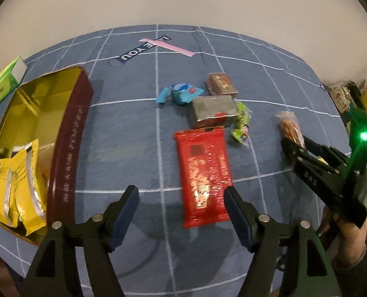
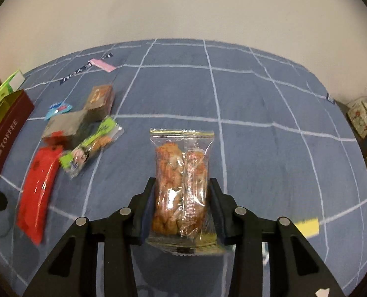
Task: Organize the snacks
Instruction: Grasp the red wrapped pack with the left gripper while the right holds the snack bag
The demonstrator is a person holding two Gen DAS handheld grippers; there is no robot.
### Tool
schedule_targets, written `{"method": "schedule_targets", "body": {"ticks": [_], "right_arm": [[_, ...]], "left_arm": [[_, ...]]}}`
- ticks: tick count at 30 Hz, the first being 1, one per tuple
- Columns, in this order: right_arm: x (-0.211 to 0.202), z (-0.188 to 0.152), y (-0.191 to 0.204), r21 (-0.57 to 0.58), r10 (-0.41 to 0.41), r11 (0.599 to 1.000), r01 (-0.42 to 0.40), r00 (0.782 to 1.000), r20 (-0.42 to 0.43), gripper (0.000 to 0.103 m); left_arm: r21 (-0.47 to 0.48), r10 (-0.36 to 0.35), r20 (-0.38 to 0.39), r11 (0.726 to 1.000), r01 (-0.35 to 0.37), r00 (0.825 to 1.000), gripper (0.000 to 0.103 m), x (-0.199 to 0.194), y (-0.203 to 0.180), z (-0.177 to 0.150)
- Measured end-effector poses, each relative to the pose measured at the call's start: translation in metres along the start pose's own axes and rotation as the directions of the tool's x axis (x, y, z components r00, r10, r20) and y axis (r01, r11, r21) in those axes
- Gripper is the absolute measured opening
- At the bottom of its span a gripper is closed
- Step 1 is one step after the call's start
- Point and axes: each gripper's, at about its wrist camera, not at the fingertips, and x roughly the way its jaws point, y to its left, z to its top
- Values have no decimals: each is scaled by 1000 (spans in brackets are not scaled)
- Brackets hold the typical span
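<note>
My right gripper (image 2: pixel 182 185) is shut on a clear packet of orange-brown snacks (image 2: pixel 179 180) and holds it over the blue checked cloth; the packet (image 1: pixel 288 126) and the gripper (image 1: pixel 288 143) also show at the right of the left wrist view. My left gripper (image 1: pixel 181 193) is open and empty above the cloth, near the lower end of a long red packet (image 1: pixel 203 175). A maroon toffee tin (image 1: pixel 69 148) with a gold inside stands at the left and holds yellow packets (image 1: pixel 20 188). Beyond lie a grey packet (image 1: pixel 213 107), a brown packet (image 1: pixel 220 83), a blue packet (image 1: pixel 183 92) and a green packet (image 1: pixel 241 123).
A green and white box (image 1: pixel 6 81) lies behind the tin. A pink strip (image 1: pixel 168 45) and a dark label (image 1: pixel 143 49) lie at the far side of the cloth. Cluttered shelves (image 1: pixel 356 94) stand at the right. A yellow note (image 2: pixel 307 226) lies at the right.
</note>
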Motion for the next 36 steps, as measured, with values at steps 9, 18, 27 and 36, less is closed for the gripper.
{"method": "schedule_targets", "body": {"ticks": [9, 18, 27, 36], "right_arm": [[6, 4, -4, 17, 1, 1000, -2, 999, 45, 37], [7, 4, -3, 21, 1, 1000, -2, 998, 71, 37], [7, 3, -3, 26, 1, 1000, -3, 997, 77, 37], [7, 4, -4, 28, -1, 1000, -1, 997, 76, 37]], "left_arm": [[-13, 37, -26, 999, -38, 999, 78, 22, -15, 12], [-69, 74, -67, 995, -78, 995, 78, 45, -15, 18], [-78, 108, -71, 990, -114, 992, 78, 53, -15, 17], [-68, 123, -66, 990, -127, 990, 63, 50, -15, 15]]}}
